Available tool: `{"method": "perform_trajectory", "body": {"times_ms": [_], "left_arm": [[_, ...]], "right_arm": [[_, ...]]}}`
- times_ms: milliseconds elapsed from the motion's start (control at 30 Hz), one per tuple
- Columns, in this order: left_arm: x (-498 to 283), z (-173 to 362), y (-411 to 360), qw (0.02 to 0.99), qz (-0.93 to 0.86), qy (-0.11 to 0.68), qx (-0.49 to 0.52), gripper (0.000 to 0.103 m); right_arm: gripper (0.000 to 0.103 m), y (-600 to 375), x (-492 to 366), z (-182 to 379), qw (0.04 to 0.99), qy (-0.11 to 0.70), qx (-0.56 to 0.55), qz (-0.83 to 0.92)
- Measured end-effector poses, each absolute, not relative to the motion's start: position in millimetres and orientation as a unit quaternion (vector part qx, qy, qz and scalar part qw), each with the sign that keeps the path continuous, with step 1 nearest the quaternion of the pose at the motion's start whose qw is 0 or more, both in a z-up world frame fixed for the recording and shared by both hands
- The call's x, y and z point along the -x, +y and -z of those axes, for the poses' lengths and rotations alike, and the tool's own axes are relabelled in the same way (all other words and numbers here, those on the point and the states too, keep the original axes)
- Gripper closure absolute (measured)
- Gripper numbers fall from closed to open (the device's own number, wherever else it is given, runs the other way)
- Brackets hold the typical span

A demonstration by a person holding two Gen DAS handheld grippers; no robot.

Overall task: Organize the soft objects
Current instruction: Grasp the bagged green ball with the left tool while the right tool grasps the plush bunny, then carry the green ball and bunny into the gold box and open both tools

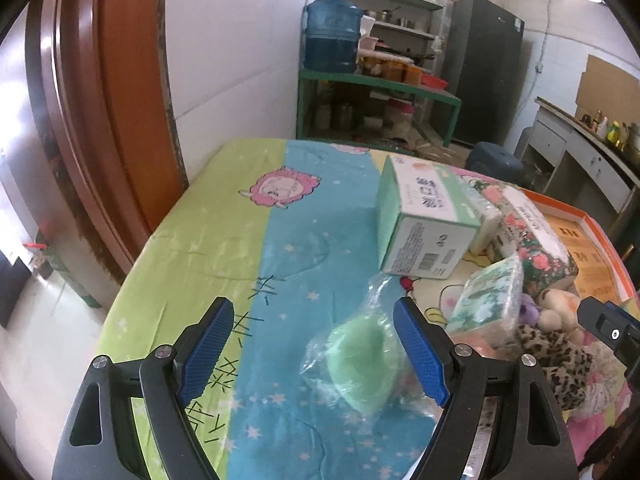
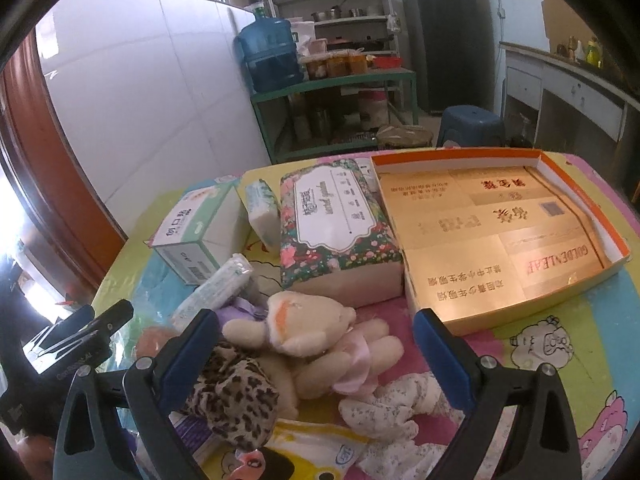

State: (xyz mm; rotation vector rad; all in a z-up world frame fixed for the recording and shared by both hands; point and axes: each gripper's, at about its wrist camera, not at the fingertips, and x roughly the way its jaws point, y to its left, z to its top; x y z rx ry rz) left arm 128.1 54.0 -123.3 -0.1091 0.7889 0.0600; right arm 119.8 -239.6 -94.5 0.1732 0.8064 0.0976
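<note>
Left wrist view: the left gripper (image 1: 314, 356) hangs with fingers spread wide, empty, over the table (image 1: 208, 240). A green sponge (image 1: 362, 360) in clear wrap lies just ahead at one o'clock, nearer the right finger, its long axis running toward five o'clock. In the right wrist view the right gripper (image 2: 316, 360) also has its fingers apart, holding nothing, with the plush bear (image 2: 304, 336) lying between them, head at eleven o'clock. The open tray (image 2: 580, 200) sits at one o'clock. The right hand looks nearer a grasp.
</note>
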Motion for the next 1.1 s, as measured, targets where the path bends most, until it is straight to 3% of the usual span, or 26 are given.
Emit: {"method": "perform_trajectory", "body": {"times_ms": [133, 267, 300, 433, 533, 833, 1100], "left_arm": [[-131.5, 134.0, 57.3, 0.917, -0.017, 0.394, 0.052, 0.020], [-137.7, 144.9, 52.1, 0.911, 0.022, 0.408, 0.064, 0.022], [-139.6, 148.4, 49.6, 0.907, 0.031, 0.415, 0.063, 0.025], [-143.1, 155.7, 45.7, 0.900, 0.074, 0.420, 0.091, 0.059], [-142.6, 155.3, 36.8, 0.904, 0.075, 0.414, 0.078, 0.062], [-133.7, 145.0, 36.4, 0.915, 0.065, 0.389, 0.087, 0.064], [-113.1, 101.6, 36.3, 0.940, 0.049, 0.331, 0.070, 0.064]], "right_arm": [[0.008, -240.1, -124.7, 101.3, 0.911, 0.400, -0.088, -0.051], [0.032, -235.9, -128.9, 106.0, 0.908, 0.408, -0.075, -0.057], [0.034, -234.8, -129.5, 106.7, 0.907, 0.410, -0.075, -0.064], [0.050, -232.7, -129.0, 106.4, 0.907, 0.408, -0.068, -0.081], [0.063, -231.9, -127.7, 105.7, 0.909, 0.407, -0.057, -0.075], [0.066, -238.2, -118.5, 94.4, 0.921, 0.376, -0.060, -0.086], [0.066, -240.7, -107.8, 68.3, 0.936, 0.338, -0.055, -0.086]]}}
